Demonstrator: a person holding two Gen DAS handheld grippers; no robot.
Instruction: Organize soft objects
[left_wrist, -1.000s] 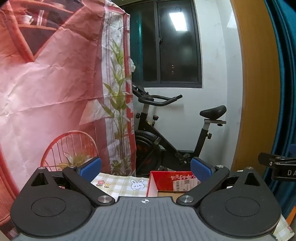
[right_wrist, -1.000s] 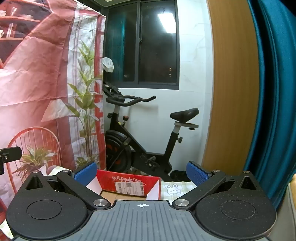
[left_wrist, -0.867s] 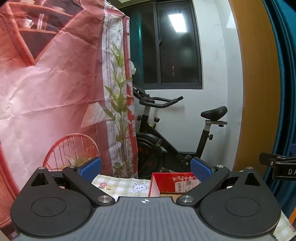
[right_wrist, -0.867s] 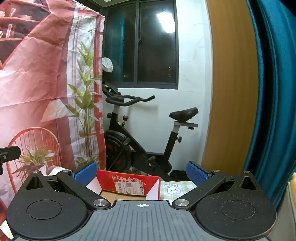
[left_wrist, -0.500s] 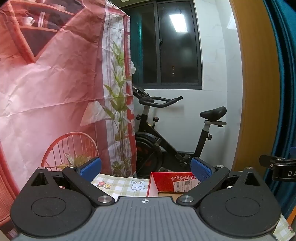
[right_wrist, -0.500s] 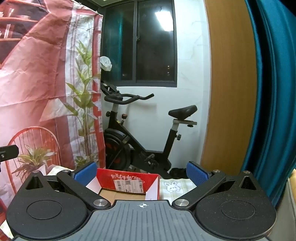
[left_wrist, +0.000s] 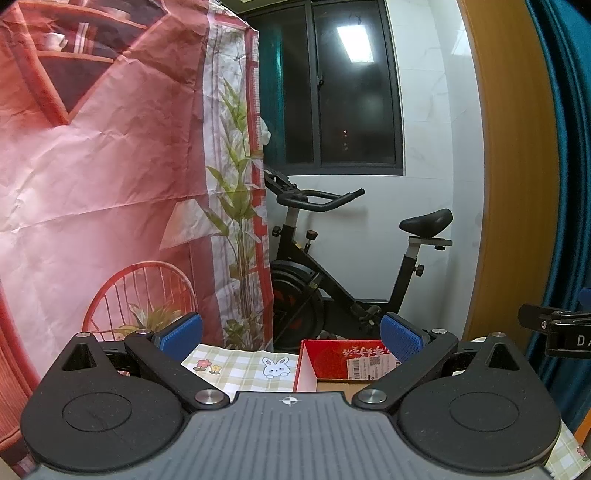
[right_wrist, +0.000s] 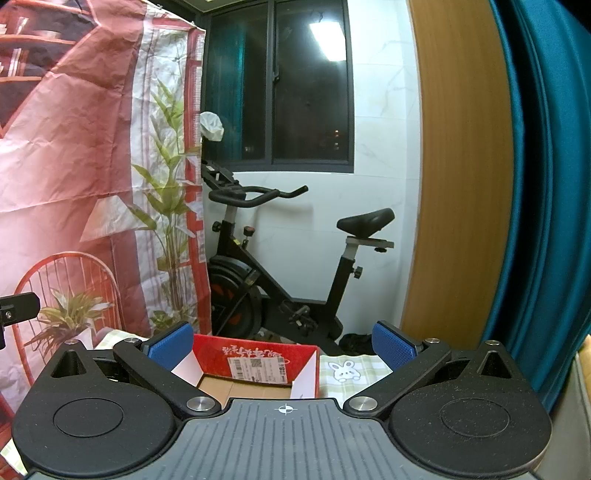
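Note:
An open red cardboard box with a brown inside stands on a green checked tablecloth with a bunny print. It also shows in the right wrist view. My left gripper is open and empty, held above the near table edge, the box ahead to its right. My right gripper is open and empty, with the box ahead between its blue pads. No soft objects are in view; the table close below both grippers is hidden.
A black exercise bike stands behind the table by a white wall and dark window. A pink printed backdrop hangs at the left. A wooden panel and teal curtain are at the right. The tablecloth continues right of the box.
Both grippers have barely moved, with only a slight drift of the views. Both stay open and empty.

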